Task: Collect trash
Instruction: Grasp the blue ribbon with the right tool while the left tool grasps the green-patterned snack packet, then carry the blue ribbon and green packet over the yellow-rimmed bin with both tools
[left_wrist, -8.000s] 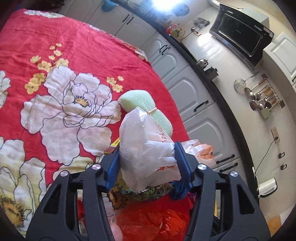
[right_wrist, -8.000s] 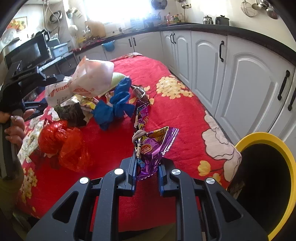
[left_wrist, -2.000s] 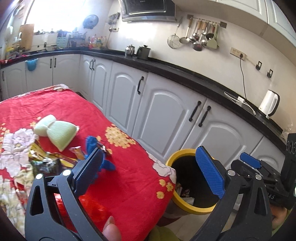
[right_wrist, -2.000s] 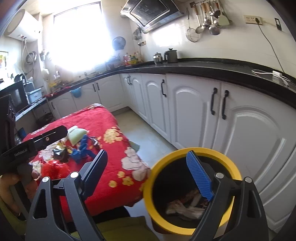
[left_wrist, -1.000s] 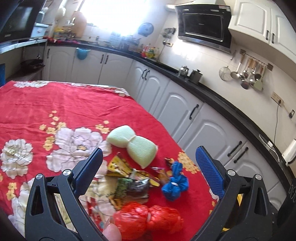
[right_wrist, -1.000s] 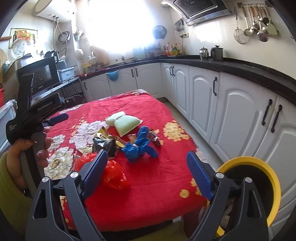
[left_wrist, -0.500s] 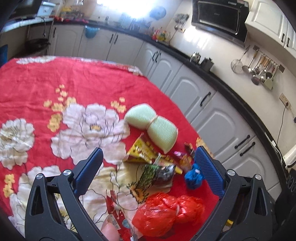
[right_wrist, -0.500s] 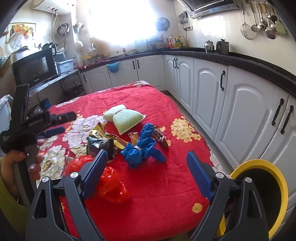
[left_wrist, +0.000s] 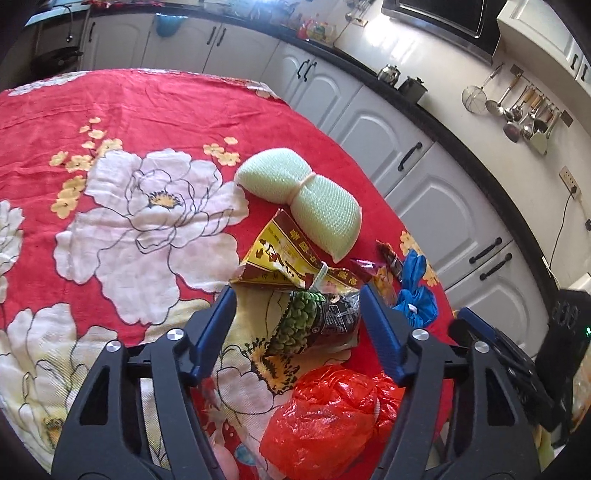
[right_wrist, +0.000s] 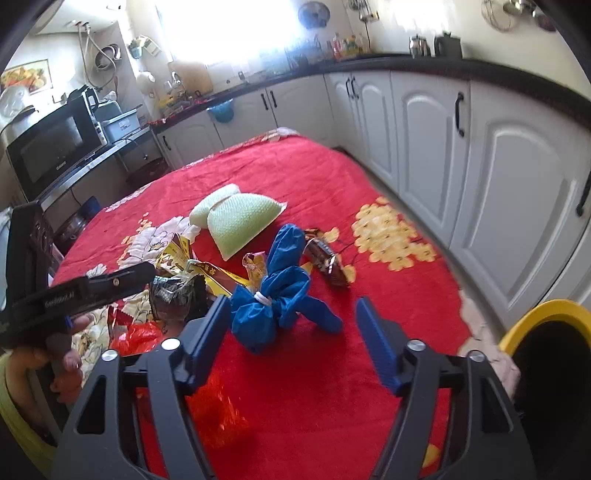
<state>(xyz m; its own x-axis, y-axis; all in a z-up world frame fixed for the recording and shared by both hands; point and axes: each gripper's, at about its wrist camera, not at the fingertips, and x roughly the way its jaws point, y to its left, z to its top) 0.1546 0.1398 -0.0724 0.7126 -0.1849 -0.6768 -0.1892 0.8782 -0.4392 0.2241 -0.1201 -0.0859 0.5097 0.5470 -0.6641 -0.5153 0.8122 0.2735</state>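
Now both wide-open: left hand-held gripper (left_wrist: 297, 325) over crinkly snack packet (left_wrist: 317, 319), right hand-held gripper (right_wrist: 291, 332) around soft, light blue bag (right_wrist: 280, 291); pinch its knot

On my right wrist view, pale lettering runs along the body of the left gripper (right_wrist: 79, 291), too blurred to spell out. The microwave (right_wrist: 51, 147) carries a small brand mark under its door, illegible to me. On my left wrist view, the yellow-and-brown snack wrapper (left_wrist: 280, 254) bears large Chinese characters I cannot make out.
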